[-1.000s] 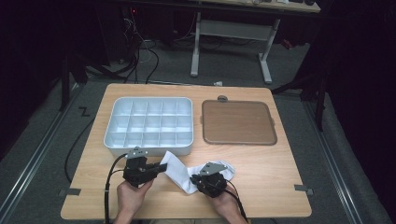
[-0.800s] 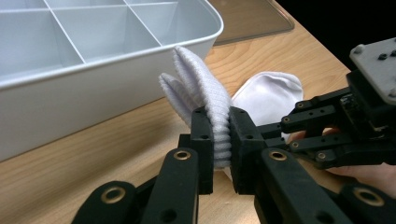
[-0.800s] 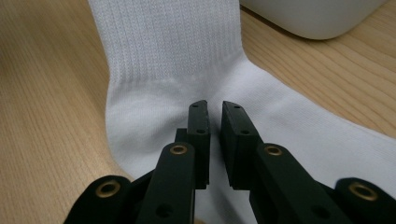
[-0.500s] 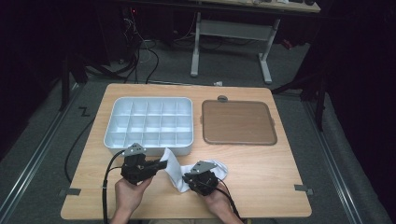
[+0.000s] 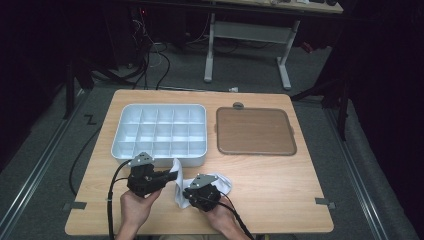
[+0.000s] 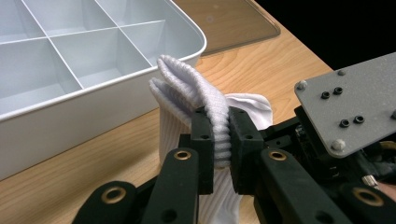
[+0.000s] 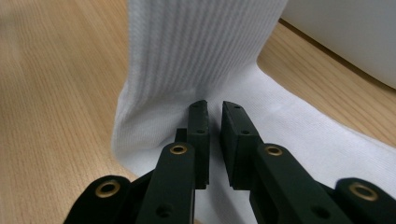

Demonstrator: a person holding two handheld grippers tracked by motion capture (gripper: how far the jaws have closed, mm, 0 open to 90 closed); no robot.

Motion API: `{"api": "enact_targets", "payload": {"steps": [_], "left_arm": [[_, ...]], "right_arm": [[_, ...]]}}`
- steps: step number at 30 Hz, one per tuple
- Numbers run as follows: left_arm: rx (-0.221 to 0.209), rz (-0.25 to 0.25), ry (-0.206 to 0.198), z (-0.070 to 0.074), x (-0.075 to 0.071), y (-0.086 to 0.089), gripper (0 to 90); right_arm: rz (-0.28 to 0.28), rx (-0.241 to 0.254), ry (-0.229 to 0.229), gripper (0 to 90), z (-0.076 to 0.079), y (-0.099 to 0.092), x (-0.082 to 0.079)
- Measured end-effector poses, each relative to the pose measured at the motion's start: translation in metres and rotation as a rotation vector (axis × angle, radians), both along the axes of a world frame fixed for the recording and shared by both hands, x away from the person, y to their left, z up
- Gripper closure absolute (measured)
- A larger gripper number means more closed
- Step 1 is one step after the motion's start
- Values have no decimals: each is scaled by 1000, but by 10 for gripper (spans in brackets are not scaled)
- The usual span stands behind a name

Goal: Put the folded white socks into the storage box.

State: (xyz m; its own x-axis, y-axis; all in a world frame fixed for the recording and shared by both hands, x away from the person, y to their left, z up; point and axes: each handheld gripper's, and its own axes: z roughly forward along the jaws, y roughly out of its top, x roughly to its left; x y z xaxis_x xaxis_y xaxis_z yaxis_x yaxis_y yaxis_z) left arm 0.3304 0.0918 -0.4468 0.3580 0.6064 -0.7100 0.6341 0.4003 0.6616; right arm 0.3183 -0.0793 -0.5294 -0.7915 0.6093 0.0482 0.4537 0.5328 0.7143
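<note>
A white ribbed sock lies on the wooden table in front of the compartment tray. My left gripper is shut on the sock's cuff and holds it lifted and bunched, just clear of the tray wall. My right gripper points left and sits low over the flat part of the sock. In the right gripper view its jaws stand almost together, a thin slit between them, and I see no cloth pinched there. The raised cuff hangs directly ahead of them.
The white tray holds several empty compartments. A brown flat lid lies to its right, with a small grey knob behind it. The table's front edge runs close under both hands. Cables trail off the left side.
My right gripper has slid left across the sock toward the left gripper, so the toe end now shows to its right. The left gripper has kept its hold and its place.
</note>
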Motion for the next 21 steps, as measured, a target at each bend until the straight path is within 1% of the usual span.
{"api": "enact_targets", "payload": {"steps": [3,4,5,7,8,9,10,11,12,14,15,16,17,19,20,21], "left_arm": [[2,-1,5,0,0,0,825],[9,-6,5,0,1,0,825],[10,0,10,0,1,-1,825],[35,0,12,-2,0,-2,825],[35,0,12,-2,0,-2,825],[38,1,12,-2,0,-2,826],[41,2,14,-2,0,-3,826],[55,2,13,-3,0,-2,826],[55,2,13,-3,0,-2,826],[58,3,15,-4,0,-2,825],[57,6,15,-3,0,-3,826],[57,6,15,-3,0,-3,825],[58,6,12,-3,0,-3,825],[67,3,7,-3,-1,-4,825],[68,1,8,-2,0,-4,825],[68,1,8,-2,0,-4,825]], "right_arm": [[2,1,0,822,0,1,0],[4,5,2,820,0,1,0],[7,4,5,804,0,0,1],[-1,-2,5,744,4,-3,2],[-1,-2,5,744,4,-3,2],[-19,-7,-8,741,9,-10,2],[-19,-7,-8,741,9,-10,2],[-36,-17,-29,736,15,-19,2],[-36,-17,-29,736,15,-19,2],[-61,-11,-48,734,21,-29,2],[-97,-2,-65,732,27,-44,3],[-97,-2,-65,732,27,-44,3],[-108,-1,-67,728,29,-49,4],[-162,-12,-82,706,31,-70,6],[-177,-17,-83,702,32,-75,6],[-177,-17,-83,702,32,-75,6]]}}
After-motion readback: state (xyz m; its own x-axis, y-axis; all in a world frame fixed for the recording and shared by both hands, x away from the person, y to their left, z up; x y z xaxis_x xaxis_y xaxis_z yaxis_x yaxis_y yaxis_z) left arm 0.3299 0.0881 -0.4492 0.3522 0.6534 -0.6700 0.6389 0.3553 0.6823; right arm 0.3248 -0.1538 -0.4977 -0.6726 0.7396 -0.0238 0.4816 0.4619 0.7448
